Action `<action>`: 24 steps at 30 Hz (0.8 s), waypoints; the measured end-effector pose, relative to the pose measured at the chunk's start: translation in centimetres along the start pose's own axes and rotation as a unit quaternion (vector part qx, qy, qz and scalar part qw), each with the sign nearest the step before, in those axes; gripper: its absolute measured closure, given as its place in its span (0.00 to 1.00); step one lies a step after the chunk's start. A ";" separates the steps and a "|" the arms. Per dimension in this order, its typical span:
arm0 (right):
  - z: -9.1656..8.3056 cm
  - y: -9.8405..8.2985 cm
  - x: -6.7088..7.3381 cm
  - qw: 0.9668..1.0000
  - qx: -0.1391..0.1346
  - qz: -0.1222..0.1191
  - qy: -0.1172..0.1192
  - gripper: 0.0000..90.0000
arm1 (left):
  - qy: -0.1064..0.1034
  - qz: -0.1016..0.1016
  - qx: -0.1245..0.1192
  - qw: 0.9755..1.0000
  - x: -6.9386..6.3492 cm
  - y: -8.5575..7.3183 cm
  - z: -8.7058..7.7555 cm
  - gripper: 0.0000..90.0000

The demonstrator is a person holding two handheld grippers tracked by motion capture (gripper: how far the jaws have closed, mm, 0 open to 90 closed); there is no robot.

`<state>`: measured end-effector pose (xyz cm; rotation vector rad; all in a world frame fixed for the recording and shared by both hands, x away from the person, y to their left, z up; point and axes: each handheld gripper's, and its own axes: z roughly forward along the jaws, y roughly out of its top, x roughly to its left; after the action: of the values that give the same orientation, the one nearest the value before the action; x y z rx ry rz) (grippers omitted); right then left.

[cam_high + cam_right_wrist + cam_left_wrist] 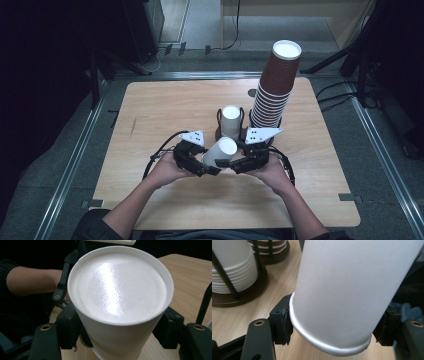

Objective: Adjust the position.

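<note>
1. Your left gripper (196, 161) is clamped on the white cup (220, 152) near its rim, at centre frame above the bench (150, 110).
2. Your right gripper (248, 161) pinches its base end.
3. Release one side before pulling.
4. Mind the holder (231, 131) behind.

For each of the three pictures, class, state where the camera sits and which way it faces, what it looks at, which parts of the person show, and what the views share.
High view: fixed above the person's side, looking forward and down at the table; forearms, both hands, left gripper, right gripper.
Left gripper view: rides that gripper, looking along its jaws at the white cup near its rolled rim.
Right gripper view: rides that gripper, facing the cup's closed base; a forearm behind.
Shared: all show the white cup, held by both grippers.
</note>
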<state>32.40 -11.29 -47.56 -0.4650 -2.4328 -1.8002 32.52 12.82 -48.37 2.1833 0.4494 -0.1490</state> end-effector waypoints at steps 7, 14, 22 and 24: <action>0.0 0.2 0.1 1.000 0.010 -0.002 -0.008 0.27 | 0.008 -0.002 -0.006 1.000 0.3 -0.1 -0.6 0.34; -0.5 0.3 0.2 0.999 0.032 -0.008 -0.023 0.25 | 0.011 -0.001 -0.003 1.000 0.6 -0.2 -1.4 0.34; -1.2 0.1 0.3 0.996 0.076 -0.018 -0.042 0.25 | 0.025 0.006 0.008 1.000 0.9 -0.2 -2.5 0.34; -1.3 0.0 0.3 0.995 0.088 -0.020 -0.050 0.25 | 0.028 0.006 0.014 0.999 1.1 -0.2 -2.8 0.34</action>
<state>31.99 -12.49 -47.06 -0.5055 -2.6568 -1.5928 33.26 15.43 -47.13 2.2226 0.4679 -0.0872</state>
